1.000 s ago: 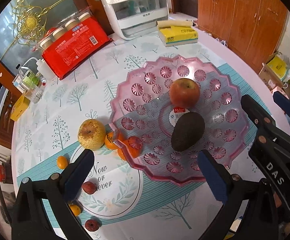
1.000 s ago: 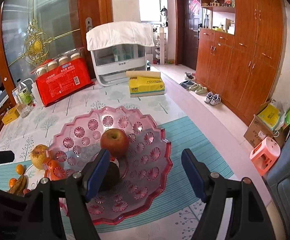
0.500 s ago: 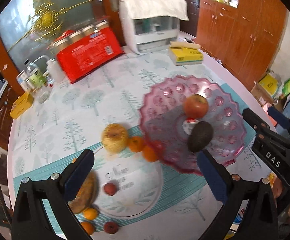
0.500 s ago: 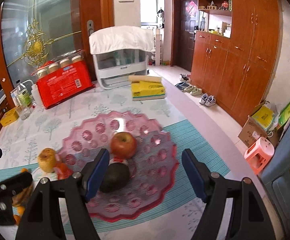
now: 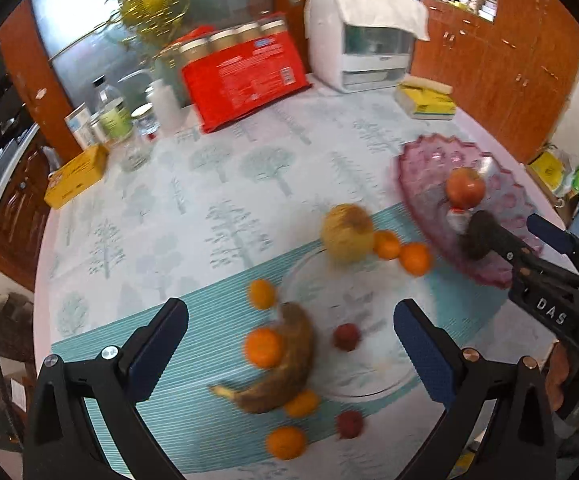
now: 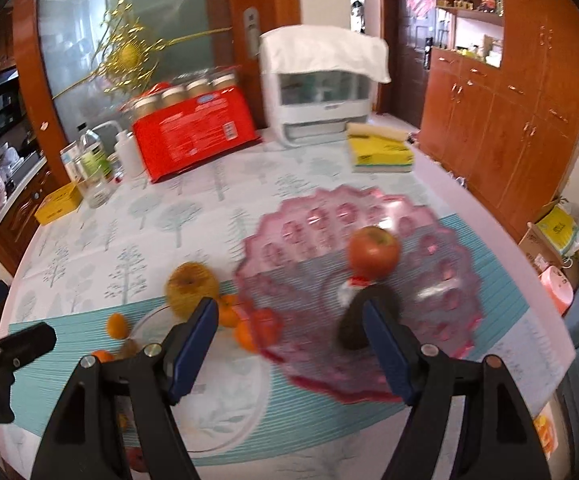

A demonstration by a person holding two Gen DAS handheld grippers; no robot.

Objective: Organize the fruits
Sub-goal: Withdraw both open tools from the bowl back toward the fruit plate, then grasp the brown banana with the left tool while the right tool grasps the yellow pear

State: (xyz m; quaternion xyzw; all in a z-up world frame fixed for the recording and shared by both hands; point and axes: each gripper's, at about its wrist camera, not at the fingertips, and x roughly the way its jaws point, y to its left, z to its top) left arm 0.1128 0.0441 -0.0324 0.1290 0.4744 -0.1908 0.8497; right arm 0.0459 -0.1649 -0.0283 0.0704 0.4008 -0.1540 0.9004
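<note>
with both the left gripper and right gripper gaping empty, the soft, bruisable banana left of the dish looks best pinched gently mid-curve.

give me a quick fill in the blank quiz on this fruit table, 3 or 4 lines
1. On the pink plate, the red apple lies next to a dark ____.
2. Both the left tool and the right tool are open and hold ____.
3. The brown-spotted banana lies on the ____, not on the pink plate.
4. The colour of the big packet standing behind the fruit is ____.

Missing words: avocado; nothing; table; red
</note>
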